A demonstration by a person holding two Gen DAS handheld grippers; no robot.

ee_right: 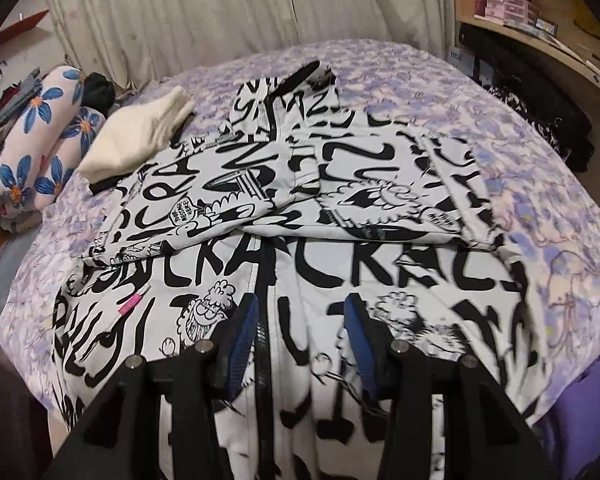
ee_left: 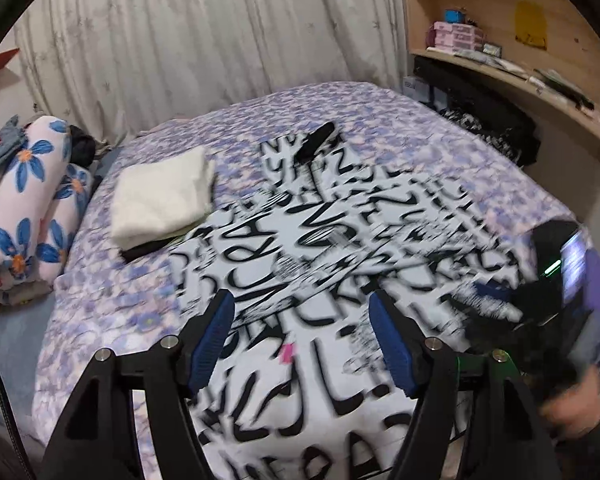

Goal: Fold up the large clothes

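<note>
Both grippers hang over the graffiti-print jacket (ee_right: pixel 300 208), which lies spread across the middle of the bed (ee_right: pixel 520 152), its black zipper (ee_right: pixel 265 304) running up the centre and both sleeves already laid crosswise over the chest. So the sleeve stage looks done, and my read is that the lengthwise fold comes next: hem up toward the collar. The left gripper (ee_left: pixel 302 336) stands wide open above the near part of the cloth with nothing between its blue pads (ee_left: pixel 212 340). The right gripper (ee_right: pixel 302 344) is open too, a little narrower, straddling the zipper line and holding nothing. The left view is smeared with motion, and the right-hand unit (ee_left: pixel 556 280) shows there only as a blur at the edge. The next move calls for each gripper to drop to the hem, one either side of the zipper, and pinch all the layers together, otherwise the front panels will split apart on the lift. Watch the surroundings: a folded cream garment (ee_right: pixel 140 136) sits on something dark just beside the jacket's left shoulder, touching or nearly so, and could get dragged. The flower-print bolsters (ee_right: pixel 32 148) and the wooden shelves (ee_left: pixel 500 40) stand well clear.
</note>
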